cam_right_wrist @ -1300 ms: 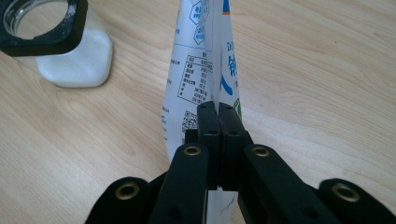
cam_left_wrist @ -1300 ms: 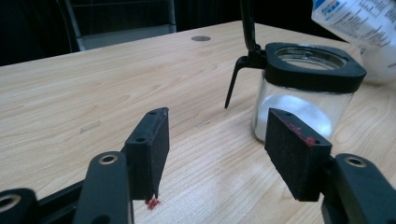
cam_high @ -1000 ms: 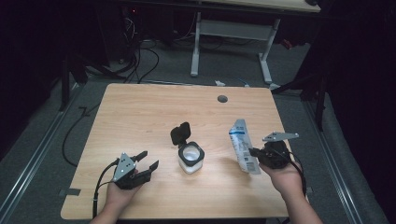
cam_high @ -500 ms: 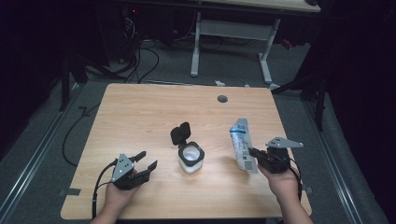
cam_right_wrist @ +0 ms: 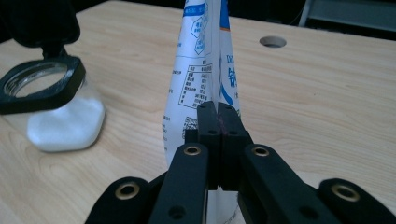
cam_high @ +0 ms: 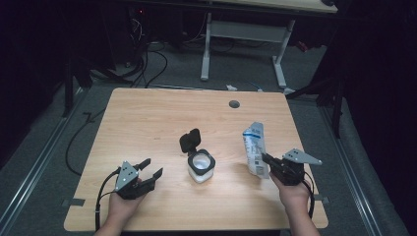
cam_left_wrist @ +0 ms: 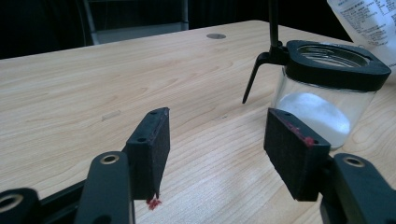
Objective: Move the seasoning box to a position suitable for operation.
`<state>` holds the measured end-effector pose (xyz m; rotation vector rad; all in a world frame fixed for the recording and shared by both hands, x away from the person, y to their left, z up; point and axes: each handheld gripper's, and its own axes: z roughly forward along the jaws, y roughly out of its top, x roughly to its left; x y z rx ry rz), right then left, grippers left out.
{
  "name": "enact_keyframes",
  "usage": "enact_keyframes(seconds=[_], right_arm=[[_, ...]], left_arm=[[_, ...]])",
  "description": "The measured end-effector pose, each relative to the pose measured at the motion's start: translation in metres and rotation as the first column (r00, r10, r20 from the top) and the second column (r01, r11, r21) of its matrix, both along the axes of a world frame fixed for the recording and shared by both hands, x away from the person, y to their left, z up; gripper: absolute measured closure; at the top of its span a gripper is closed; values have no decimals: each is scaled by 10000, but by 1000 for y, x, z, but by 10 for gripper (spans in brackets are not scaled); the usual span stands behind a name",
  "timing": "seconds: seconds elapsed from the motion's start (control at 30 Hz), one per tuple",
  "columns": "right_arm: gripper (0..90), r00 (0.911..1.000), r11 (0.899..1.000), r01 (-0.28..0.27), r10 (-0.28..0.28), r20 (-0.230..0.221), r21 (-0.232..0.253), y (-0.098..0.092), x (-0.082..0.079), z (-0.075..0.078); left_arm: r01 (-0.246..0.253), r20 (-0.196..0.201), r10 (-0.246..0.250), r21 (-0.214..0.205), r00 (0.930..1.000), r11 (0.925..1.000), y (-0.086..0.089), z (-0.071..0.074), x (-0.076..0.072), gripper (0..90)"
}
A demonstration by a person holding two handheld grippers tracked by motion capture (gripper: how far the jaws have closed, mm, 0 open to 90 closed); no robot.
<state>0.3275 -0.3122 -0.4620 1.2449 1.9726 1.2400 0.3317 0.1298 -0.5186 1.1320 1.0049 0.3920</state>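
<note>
Pinching the pouch [cam_right_wrist: 201,79], the right hand-held gripper [cam_right_wrist: 218,116] hides its lower edge; left hand-held gripper [cam_left_wrist: 217,144] gapes.

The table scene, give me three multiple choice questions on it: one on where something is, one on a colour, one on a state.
1. Where does the jar stand?
A. Between the two grippers
B. On the table's far edge
C. On the floor

2. What colour is the jar's rim?
A. Red
B. Black
C. Yellow

3. How is the right gripper?
A. Wide open above the jar
B. Lying open on the table
C. Shut on the white and blue pouch

Answers:
1 A, the high view shows the jar mid-table, with the left gripper on one side and the right on the other.
2 B, the rim and its raised flip lid are black.
3 C, the right gripper view shows its jaws pressed together on the pouch's edge.
</note>
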Motion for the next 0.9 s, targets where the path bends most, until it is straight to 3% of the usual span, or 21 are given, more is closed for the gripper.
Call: enact_keyframes(seconds=[0.5,0.67,0.9], right_arm=[[900,9919,9954,295,-404,1202,912,-1,13,-12],[900,9888,9909,402,-580,1378,1284,0,20,-16],[900,9877,9919,398,-574,1458,1208,5,24,-23]], left_arm=[[30,-1,-30,128,10000,9999,0,-1,-1,411],[-24,-23,24,86,10000,10000,2,-2,0,411],[-76,-47,76,16,10000,10000,4,-1,1,411]])
